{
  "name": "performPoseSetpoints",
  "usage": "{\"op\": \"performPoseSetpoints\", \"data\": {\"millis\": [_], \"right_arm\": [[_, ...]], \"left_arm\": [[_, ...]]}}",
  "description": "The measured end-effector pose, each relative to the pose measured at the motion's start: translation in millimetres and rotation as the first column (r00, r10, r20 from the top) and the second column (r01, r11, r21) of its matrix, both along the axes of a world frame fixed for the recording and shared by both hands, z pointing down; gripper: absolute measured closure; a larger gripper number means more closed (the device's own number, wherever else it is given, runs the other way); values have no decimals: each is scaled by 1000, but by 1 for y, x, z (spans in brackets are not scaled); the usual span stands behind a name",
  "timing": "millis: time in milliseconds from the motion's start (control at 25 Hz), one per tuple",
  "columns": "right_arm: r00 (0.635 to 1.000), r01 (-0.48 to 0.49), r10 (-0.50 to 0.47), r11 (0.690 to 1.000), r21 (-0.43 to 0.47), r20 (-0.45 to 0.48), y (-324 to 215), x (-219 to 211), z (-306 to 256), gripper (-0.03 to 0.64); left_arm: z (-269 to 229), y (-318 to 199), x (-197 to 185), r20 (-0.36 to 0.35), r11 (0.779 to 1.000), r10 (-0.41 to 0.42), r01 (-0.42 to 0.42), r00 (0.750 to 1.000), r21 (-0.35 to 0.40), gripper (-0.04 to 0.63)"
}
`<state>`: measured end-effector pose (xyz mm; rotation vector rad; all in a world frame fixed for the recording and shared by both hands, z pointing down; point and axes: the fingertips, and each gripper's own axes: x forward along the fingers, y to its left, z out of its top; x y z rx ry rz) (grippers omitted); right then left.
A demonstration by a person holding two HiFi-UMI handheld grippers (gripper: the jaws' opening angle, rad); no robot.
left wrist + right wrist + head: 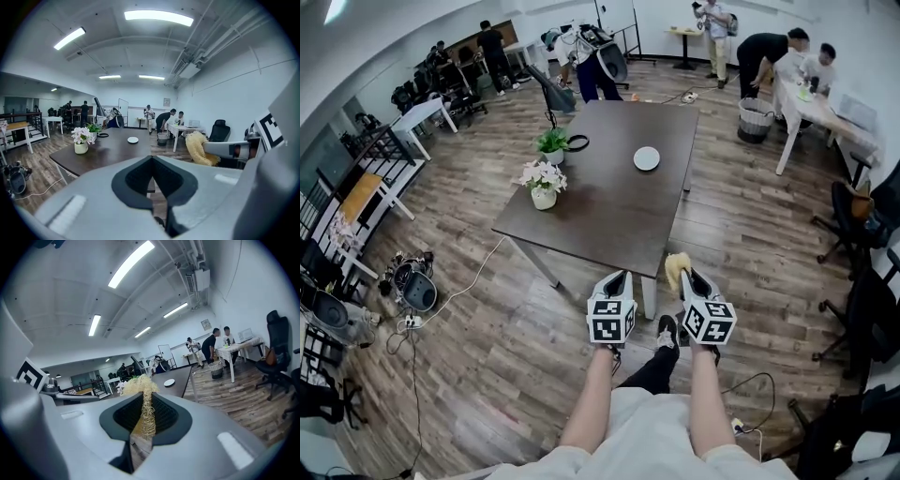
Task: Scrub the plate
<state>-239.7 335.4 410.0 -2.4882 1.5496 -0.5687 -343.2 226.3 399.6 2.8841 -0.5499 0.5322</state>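
A small white plate (646,158) lies on the far half of a dark brown table (609,216), well ahead of both grippers; it is also small in the left gripper view (133,139) and the right gripper view (169,382). My right gripper (687,275) (143,397) is shut on a yellow fibrous scrubber (676,268) (139,384) (199,149), held just short of the table's near edge. My left gripper (618,277) (152,159) hangs beside it, shut with nothing between its jaws.
A white vase of pale flowers (543,185), a green potted plant (552,143) and a black ring (577,142) stand on the table's left side. Cables and gear (412,286) lie on the wooden floor at left. Office chairs (862,225) stand at right, with people and a bin (755,119) behind.
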Motion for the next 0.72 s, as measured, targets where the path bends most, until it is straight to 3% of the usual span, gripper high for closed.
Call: {"op": "performPoseSetpoints", "data": {"millis": [400,720], "right_arm": [[1000,30,-30,999,-18,-8,-6,65,3,538],[1000,4,-4,1000,0,25,-24,132,-11,538]], "left_arm": [[-20,10,108,-2,997,55,-54,999,45,594],[-34,-35,139,-29,1000,-19,19,999,16,594]]}}
